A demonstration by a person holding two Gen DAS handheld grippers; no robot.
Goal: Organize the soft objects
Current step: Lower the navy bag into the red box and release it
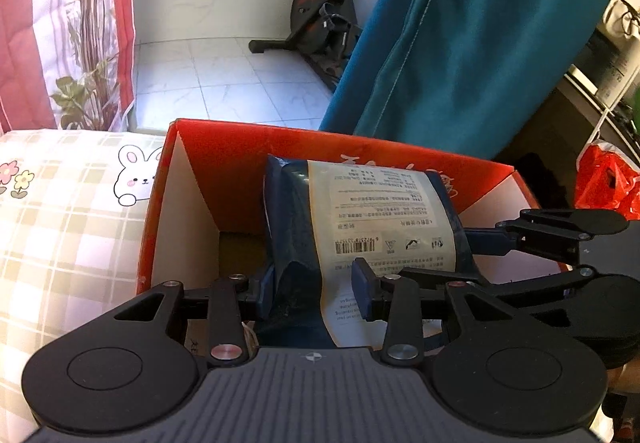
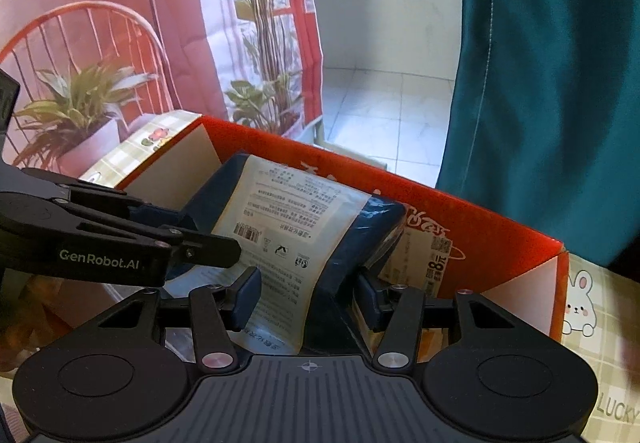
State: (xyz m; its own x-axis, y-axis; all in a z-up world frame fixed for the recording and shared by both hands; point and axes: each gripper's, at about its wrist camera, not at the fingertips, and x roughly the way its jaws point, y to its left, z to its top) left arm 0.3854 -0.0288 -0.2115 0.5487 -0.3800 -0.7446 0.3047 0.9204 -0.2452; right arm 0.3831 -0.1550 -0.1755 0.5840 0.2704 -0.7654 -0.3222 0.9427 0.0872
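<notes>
I am holding a dark blue soft package [image 1: 360, 227] with both tongs at once, over the open red cardboard box [image 1: 280, 147]. My left tongs [image 1: 316, 287] are clamping the near end of the package, one blue pad [image 1: 364, 289] pressing on its pale printed label and the other on the blue wrap at 9 o'clock of it. My right tongs [image 2: 306, 301] are gripping the same package, their pads squeezing its lower part from both sides. In the left wrist view the right tongs are reaching in from 3 o'clock; in the right wrist view the left tongs are coming in from 9 o'clock.

The package is leaning tilted inside the box, its far end resting toward the red back wall at 12 o'clock, label facing up. The box is sitting on a plaid sheet with a rabbit print [image 1: 136, 175]. A teal curtain [image 1: 480, 43] is hanging at 1 o'clock, with an exercise bike [image 1: 324, 15] on the tiled floor beyond.
</notes>
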